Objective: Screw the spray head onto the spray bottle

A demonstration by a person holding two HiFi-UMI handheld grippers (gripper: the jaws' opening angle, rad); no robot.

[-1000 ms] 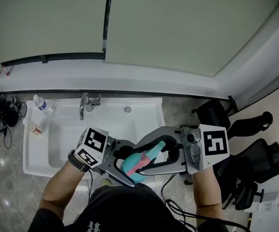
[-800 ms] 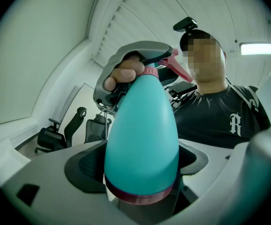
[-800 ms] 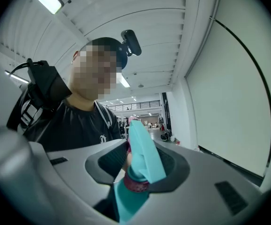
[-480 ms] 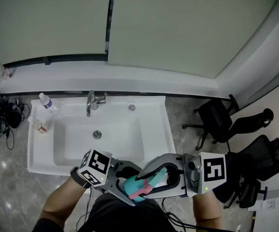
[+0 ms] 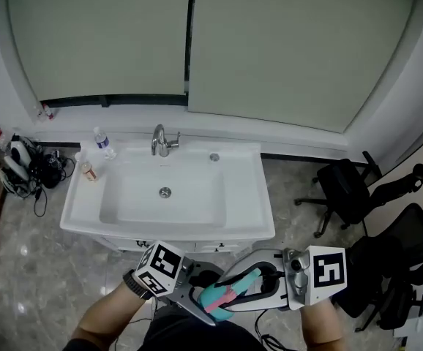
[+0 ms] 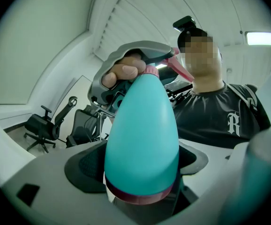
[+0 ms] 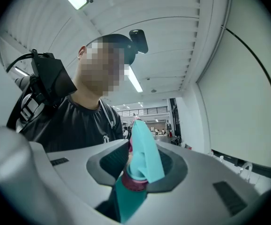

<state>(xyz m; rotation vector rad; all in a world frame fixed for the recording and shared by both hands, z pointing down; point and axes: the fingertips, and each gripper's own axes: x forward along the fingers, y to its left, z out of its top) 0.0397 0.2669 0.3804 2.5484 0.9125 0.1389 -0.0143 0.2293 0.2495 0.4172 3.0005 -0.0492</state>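
Sink [image 5: 266, 218] now lies farther from both grippers than a second ago, because the person is backing off with the work held low at the body. Left gripper [image 5: 200, 298] stays clamped on the teal spray bottle [image 6: 142, 139]. Right gripper [image 5: 244, 287] jaws have just been closing and pinch the spray head [image 7: 145, 153], which sits on the bottle neck. Probably a regrip for another twist; can't tell how tight the thread is.

I find free room over the sink [image 5: 254, 196]; faucet [image 5: 163, 140], two small bottles [image 5: 102, 142] obstruct its rear; chairs [image 5: 347, 189] right.
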